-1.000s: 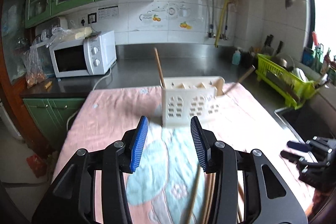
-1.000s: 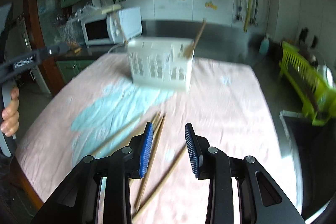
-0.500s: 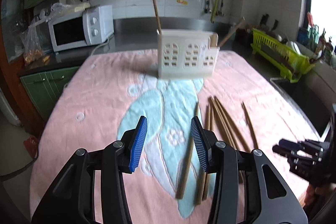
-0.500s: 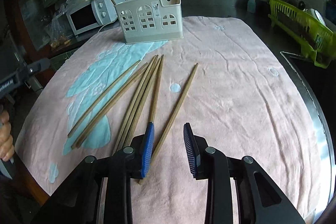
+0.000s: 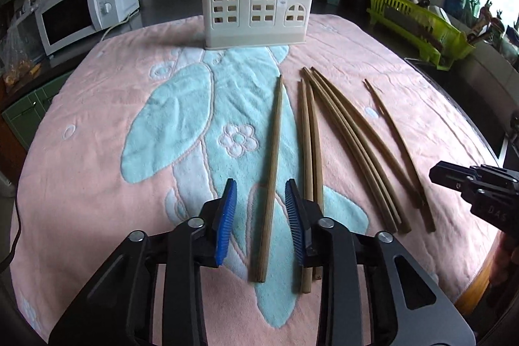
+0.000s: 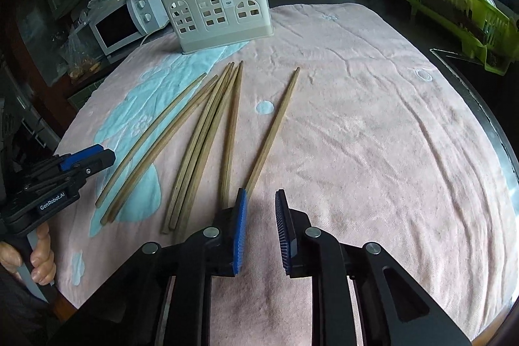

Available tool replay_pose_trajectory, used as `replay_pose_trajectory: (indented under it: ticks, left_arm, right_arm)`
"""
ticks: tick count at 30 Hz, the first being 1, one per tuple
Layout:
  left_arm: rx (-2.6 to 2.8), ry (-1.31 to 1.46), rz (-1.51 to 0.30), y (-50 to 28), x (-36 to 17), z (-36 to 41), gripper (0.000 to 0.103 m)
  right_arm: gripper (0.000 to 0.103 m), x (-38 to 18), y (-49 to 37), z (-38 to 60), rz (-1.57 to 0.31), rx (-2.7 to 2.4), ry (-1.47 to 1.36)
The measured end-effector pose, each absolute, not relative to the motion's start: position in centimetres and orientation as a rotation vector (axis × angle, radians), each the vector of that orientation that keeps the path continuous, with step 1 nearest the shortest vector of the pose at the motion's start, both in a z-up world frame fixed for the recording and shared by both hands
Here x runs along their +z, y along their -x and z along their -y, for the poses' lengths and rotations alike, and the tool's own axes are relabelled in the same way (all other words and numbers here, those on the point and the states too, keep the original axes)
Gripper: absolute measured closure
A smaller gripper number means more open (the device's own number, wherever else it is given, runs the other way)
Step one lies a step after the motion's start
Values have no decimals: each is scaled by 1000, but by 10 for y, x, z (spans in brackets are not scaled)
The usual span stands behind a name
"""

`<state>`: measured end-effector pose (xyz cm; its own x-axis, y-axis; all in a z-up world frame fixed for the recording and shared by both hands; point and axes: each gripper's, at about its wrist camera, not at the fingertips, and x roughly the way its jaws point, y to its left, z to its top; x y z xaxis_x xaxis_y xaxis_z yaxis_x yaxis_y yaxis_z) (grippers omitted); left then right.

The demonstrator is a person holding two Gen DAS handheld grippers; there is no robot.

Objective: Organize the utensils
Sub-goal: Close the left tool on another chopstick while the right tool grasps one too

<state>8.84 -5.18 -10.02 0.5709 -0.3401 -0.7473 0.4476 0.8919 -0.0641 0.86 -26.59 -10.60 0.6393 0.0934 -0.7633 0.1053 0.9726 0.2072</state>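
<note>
Several wooden chopsticks lie loose on a pink and blue towel (image 5: 97, 125). A cream utensil holder (image 5: 256, 12) stands at the far side with two chopsticks upright in it; it also shows in the right wrist view (image 6: 220, 12). My left gripper (image 5: 261, 206) is open, its jaws either side of the leftmost chopstick (image 5: 272, 158), just above it. My right gripper (image 6: 261, 216) is open and empty, just right of the near end of the rightmost chopstick (image 6: 275, 125). The left gripper also shows in the right wrist view (image 6: 61, 180).
A white microwave (image 5: 81, 12) stands at the back left on the steel counter. A green dish rack (image 5: 418, 21) sits at the right by the sink. The towel (image 6: 373, 135) covers the table to its edges.
Both grippers have pulled back from the holder and dropped low over the towel. The left one now straddles the leftmost chopstick; the right one sits by the rightmost chopstick's near end.
</note>
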Motion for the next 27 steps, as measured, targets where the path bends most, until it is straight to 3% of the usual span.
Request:
replay_pose_trajectory:
  ticks: [25, 27]
  left_arm:
    - [-508, -166, -890, -104, -118, 61, 77]
    - [-497, -182, -886, -103, -118, 62, 82]
  right_arm:
    - [91, -118, -32, 242, -919, -83, -144]
    - [91, -118, -31, 241, -918, -87, -123]
